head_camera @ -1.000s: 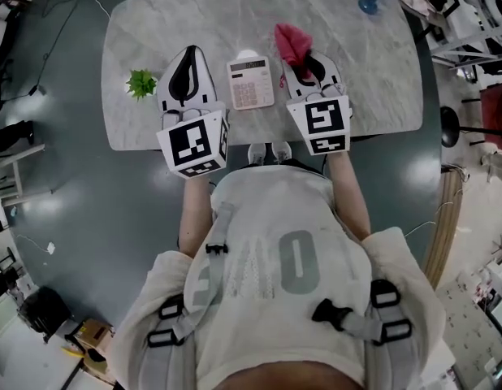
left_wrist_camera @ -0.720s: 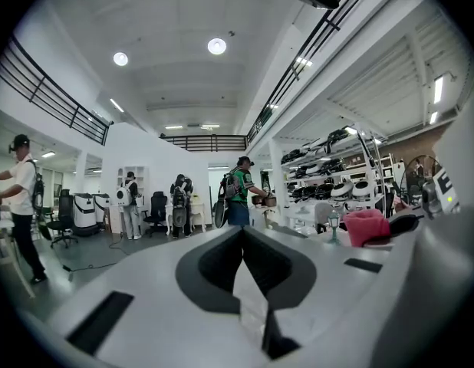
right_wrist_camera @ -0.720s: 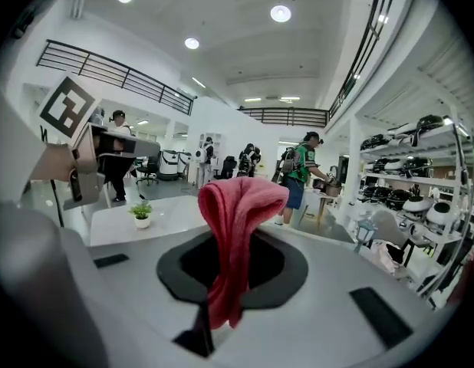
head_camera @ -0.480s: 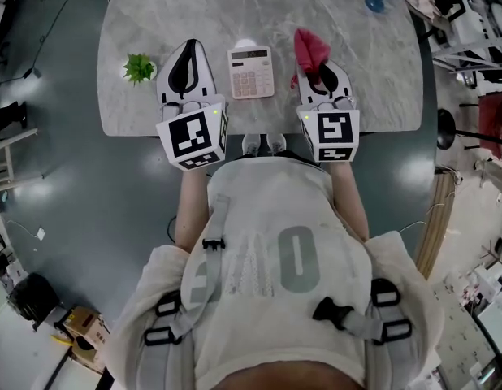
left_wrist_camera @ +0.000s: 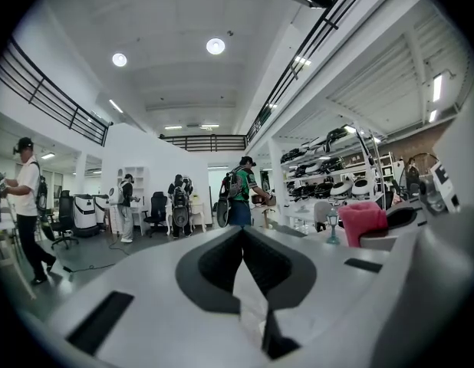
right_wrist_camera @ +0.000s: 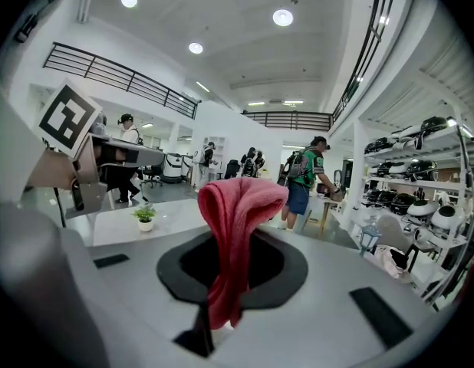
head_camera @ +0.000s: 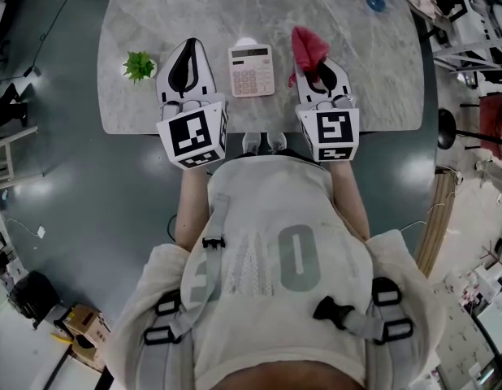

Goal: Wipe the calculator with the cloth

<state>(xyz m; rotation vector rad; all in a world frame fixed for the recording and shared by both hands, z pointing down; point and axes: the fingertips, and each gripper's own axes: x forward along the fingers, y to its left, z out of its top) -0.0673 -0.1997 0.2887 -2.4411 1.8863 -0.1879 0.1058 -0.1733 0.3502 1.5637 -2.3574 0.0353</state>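
Both grippers hang at the near edge of the table (head_camera: 361, 31), and the wipe has not begun. The right gripper (head_camera: 313, 60) has its fingers clamped on the red cloth (right_wrist_camera: 235, 205): one bunch is pinched between the pads, a fold rises past the fingertips and flops over, and the tail hangs back through the gap. The left gripper (head_camera: 188, 47) has its jaws pressed together with nothing between them.

The calculator (head_camera: 251, 70) lies flat on the table, keys up and display at the far end, between the two sets of fingertips. It sits a little nearer the right gripper's tips, and neither gripper touches it. A small potted plant (head_camera: 139, 67) sits outside the left gripper's fingers, clear of the work.

The cloth looks soft, light and limp, so it should drape over the keys rather than push. The loose fold beyond the fingertips is the part to drag across. The pinch sits well back in the bunch, which looks like enough to keep it from slipping out.

The calculator looks like light, rigid plastic on a smooth marbled top, so it will probably skate under a sideways wipe. The closed left fingers could brace its near left edge or corner, away from the display. The keys are likely to give under pressure, so light strokes seem wise.
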